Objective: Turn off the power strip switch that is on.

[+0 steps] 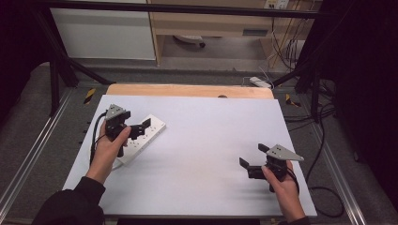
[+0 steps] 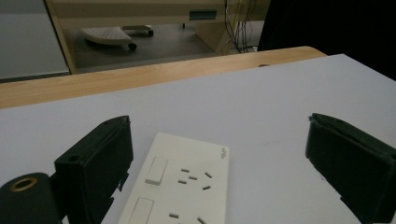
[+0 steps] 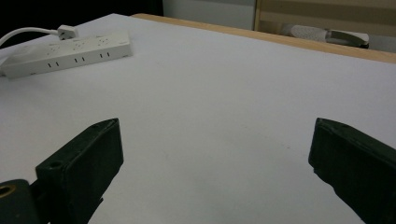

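I see white plastic power strip (image 2: 180, 184) lengthwise just under left hand-held gripper (image 2: 219, 163) | jaws spread, empty | right hand-held gripper (image 1: 253, 161) spread, well apart.

I'm working in what looks like a lab: a white-topped table (image 1: 202, 140) caged by a black metal frame (image 1: 56, 70), loose cables (image 1: 281, 42) behind it, dark curtains either side.

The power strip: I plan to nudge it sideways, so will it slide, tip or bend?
The power strip looks like a rigid plastic bar lying flat, so it probably slides without tipping. Its cable may drag and swing one end round.
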Motion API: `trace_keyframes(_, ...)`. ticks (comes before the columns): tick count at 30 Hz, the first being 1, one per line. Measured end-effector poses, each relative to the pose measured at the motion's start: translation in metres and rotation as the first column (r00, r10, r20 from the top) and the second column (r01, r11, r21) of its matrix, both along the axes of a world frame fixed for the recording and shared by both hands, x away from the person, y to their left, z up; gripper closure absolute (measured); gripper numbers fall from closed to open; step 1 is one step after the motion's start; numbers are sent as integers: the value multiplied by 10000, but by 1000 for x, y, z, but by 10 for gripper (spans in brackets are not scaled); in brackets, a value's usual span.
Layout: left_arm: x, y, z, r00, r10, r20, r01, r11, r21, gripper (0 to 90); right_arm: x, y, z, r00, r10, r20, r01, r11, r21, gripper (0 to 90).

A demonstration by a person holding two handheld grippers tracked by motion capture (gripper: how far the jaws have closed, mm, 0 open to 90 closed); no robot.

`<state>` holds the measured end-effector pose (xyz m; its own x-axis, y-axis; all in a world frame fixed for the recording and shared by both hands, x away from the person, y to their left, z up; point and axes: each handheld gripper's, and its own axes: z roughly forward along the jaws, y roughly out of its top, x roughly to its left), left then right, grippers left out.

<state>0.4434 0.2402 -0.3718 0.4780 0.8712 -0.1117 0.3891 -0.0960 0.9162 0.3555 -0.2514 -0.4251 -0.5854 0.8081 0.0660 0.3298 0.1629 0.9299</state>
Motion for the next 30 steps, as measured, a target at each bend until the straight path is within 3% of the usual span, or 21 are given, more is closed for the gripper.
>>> trace_keyframes(17,-58,17,14,9973,-382,625,396,9990,-208,61,0,1,0,10000,28,-26,-27,10000,14,32)
trace_keyframes(21,-68,23,15,9971,-388,649,402,9990,-214,57,0,1,0,10000,32,-46,-32,10000,-14,32)
trace_keyframes(25,-78,29,17,9973,-398,610,433,9974,-576,57,0,1,0,10000,24,-38,-24,10000,-39,32)
trace_keyframes(30,-90,32,15,9971,-398,646,440,9970,-641,57,0,1,0,10000,20,-32,-21,10000,-53,32)
